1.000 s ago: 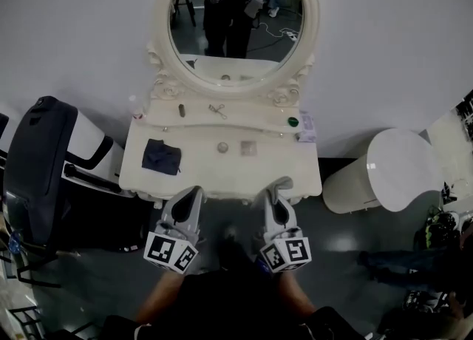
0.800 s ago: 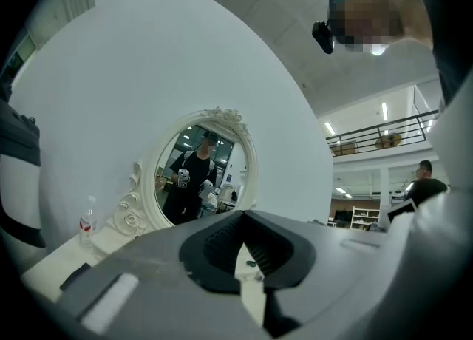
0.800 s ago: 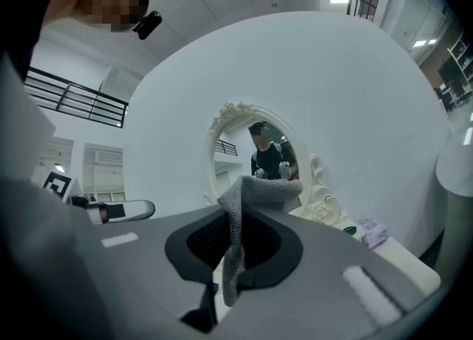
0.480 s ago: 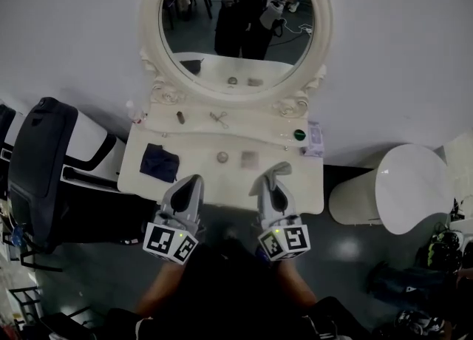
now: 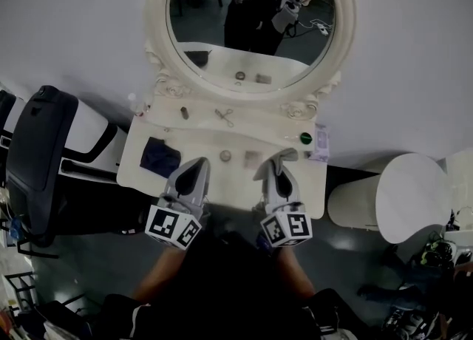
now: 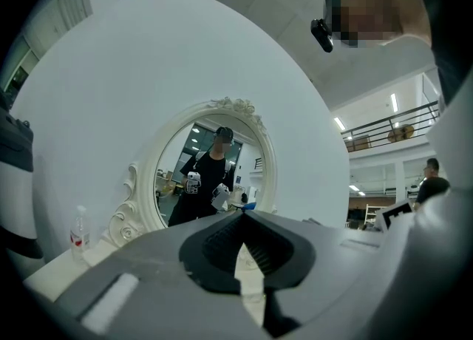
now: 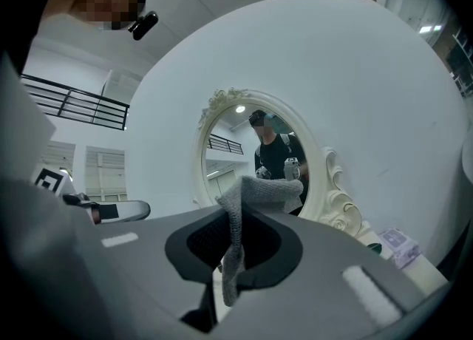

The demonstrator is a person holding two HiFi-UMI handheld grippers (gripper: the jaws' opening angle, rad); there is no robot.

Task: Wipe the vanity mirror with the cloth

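Grey cloth point(image 7: 262, 192) sits clamped in the right claw point(image 5: 284, 158), held level over the table point(image 5: 203, 146) below the vanity mirror point(image 5: 251, 28). Alongside, the left claw point(image 5: 197, 164) is closed and empty.

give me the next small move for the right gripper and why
Probably raise the right gripper forward and up toward the mirror. Its jaws are shut on the grey cloth, so the cloth is ready, but it sits low over the vanity top and well short of the glass.
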